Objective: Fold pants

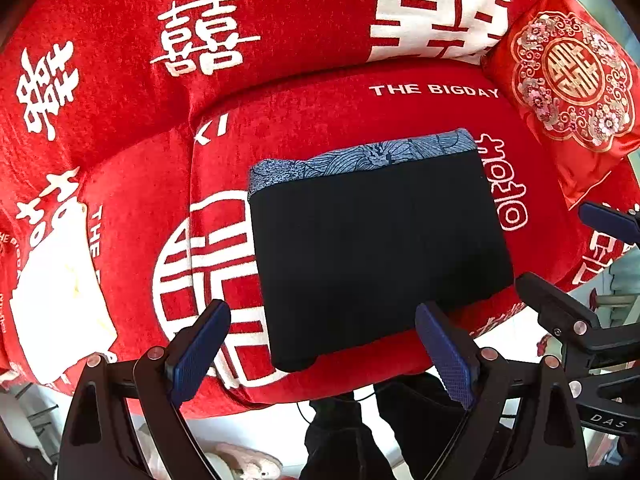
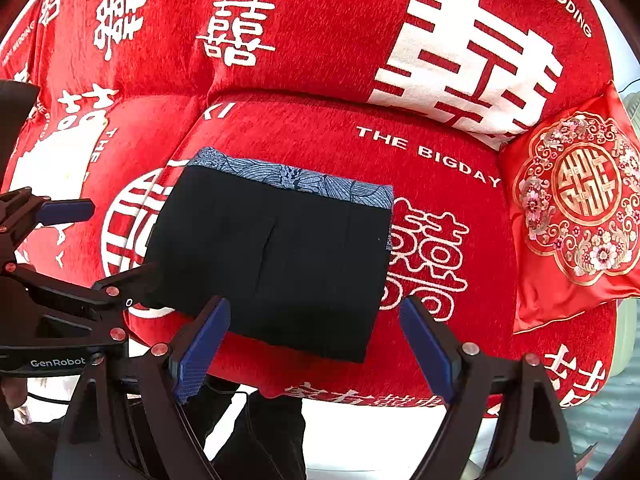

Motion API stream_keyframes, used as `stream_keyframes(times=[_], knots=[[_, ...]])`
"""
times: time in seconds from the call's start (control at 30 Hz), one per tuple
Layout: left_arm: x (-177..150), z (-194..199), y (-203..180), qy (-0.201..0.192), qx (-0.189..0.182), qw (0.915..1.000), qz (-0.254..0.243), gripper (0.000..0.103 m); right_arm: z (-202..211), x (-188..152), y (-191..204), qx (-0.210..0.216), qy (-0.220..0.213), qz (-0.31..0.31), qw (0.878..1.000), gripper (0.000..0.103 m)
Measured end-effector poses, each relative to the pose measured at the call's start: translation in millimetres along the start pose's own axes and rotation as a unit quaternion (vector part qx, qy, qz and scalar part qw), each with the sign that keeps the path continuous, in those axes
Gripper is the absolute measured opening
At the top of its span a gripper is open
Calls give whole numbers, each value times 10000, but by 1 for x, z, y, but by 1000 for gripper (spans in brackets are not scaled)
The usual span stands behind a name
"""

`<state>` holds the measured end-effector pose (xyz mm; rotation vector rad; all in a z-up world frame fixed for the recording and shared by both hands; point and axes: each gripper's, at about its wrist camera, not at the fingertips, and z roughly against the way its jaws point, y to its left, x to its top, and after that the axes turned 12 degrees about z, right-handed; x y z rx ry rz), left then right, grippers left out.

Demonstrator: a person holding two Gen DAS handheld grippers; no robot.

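Note:
The pants (image 1: 372, 248) (image 2: 272, 256) lie folded into a flat black rectangle on the red sofa seat (image 1: 320, 100) (image 2: 420, 184). A blue patterned waistband strip (image 1: 360, 156) (image 2: 292, 178) shows along their far edge. My left gripper (image 1: 321, 310) (image 2: 116, 240) hovers open over the near left part of the pants, nothing between its blue pads. Beside it on the right, my right gripper (image 2: 314, 304) (image 1: 564, 250) hangs open above the near right corner, also holding nothing. Neither gripper touches the cloth.
A red embroidered cushion (image 1: 572, 84) (image 2: 580, 208) leans at the seat's right end. The backrest rises behind the pants. The seat's front edge runs just under the grippers; below it are white floor, a person's dark-trousered legs (image 1: 340, 432) (image 2: 260, 432) and a pink slipper (image 1: 248, 464).

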<state>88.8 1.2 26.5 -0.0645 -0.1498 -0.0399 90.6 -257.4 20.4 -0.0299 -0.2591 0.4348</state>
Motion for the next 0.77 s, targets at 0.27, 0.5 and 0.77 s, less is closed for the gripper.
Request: stream_keyframes(times=[0.27,0.5,0.77], knots=[[-1,-5,-4,115,-49,9999,109,94,0,-1,-3,8,15,-11,10000,89],[-4,2,-4,-163,56,9992,353,102,-3,-4,-12,38,18,3,10000,89],[-1,-1,-9,-24,123,9990,432,102,-5,-6,-19,48,29,-5,10000,89]])
